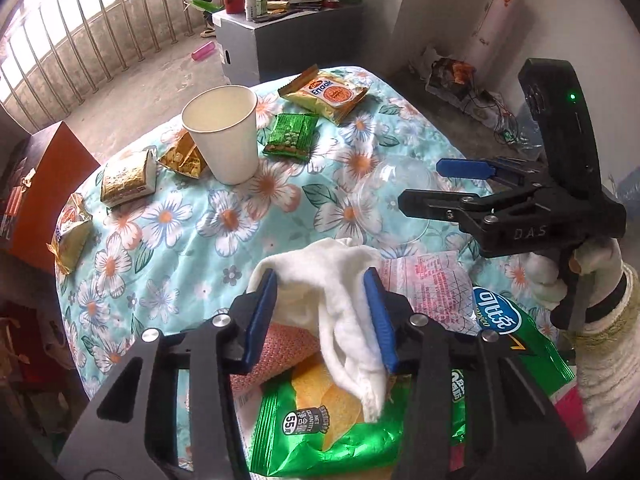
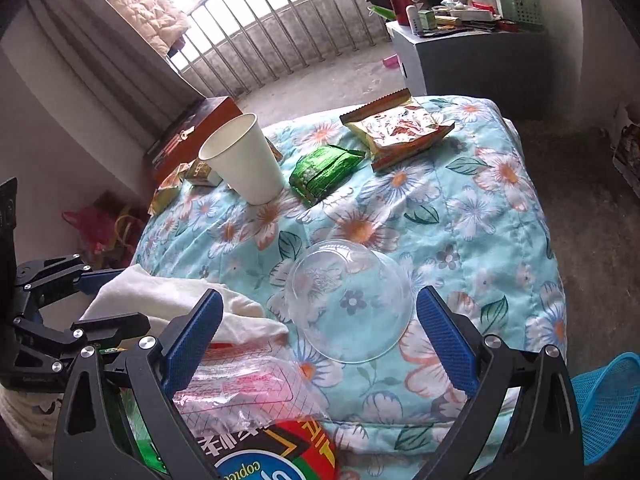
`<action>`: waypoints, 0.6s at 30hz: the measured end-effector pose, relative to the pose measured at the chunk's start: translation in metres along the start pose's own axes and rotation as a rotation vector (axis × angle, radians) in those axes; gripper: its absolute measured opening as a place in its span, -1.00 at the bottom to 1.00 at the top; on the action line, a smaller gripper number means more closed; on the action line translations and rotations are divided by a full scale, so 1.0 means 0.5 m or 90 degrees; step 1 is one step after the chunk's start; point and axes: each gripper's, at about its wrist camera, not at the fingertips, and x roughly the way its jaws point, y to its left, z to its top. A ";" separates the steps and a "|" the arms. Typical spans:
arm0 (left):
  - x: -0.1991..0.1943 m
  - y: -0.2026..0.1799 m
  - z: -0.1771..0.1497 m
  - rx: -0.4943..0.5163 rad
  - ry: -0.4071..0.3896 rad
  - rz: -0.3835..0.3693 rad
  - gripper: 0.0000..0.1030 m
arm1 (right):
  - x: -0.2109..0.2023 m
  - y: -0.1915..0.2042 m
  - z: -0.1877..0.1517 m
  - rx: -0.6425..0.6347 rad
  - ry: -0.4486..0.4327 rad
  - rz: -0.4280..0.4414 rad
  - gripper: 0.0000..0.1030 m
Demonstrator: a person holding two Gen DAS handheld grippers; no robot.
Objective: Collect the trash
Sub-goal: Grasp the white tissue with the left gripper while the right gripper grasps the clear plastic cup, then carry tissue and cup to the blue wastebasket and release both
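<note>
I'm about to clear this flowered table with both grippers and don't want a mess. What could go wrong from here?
1. The white tissue sits loosely between the left gripper pads; only a fold may be caught, so it could slip out on lifting.
2. The clear plastic lid ahead of the open right gripper looks thin and slick; it may skid or buckle.
3. The upright paper cup stands among wrappers; a sweeping move could topple it.

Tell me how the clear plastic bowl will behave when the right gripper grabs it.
The clear bowl looks thin-walled and empty, so probably very light and apt to flex or crack under a hard squeeze. It lies upside down on the soft quilt, so a nudge would likely slide or tip it. Its smooth sloping wall may slip between the right gripper's pads.
</note>
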 end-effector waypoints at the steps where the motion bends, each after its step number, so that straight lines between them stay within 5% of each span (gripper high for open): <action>1: 0.004 0.003 0.001 0.000 0.004 0.003 -0.47 | 0.016 -0.003 0.004 0.001 0.012 -0.007 0.69; 4: 0.002 0.010 0.003 -0.001 0.000 0.008 -0.72 | 0.040 -0.013 0.009 0.011 0.026 -0.018 0.33; 18: -0.130 -0.017 0.023 -0.012 -0.136 0.047 -0.86 | -0.113 -0.052 0.000 0.094 -0.088 0.040 0.30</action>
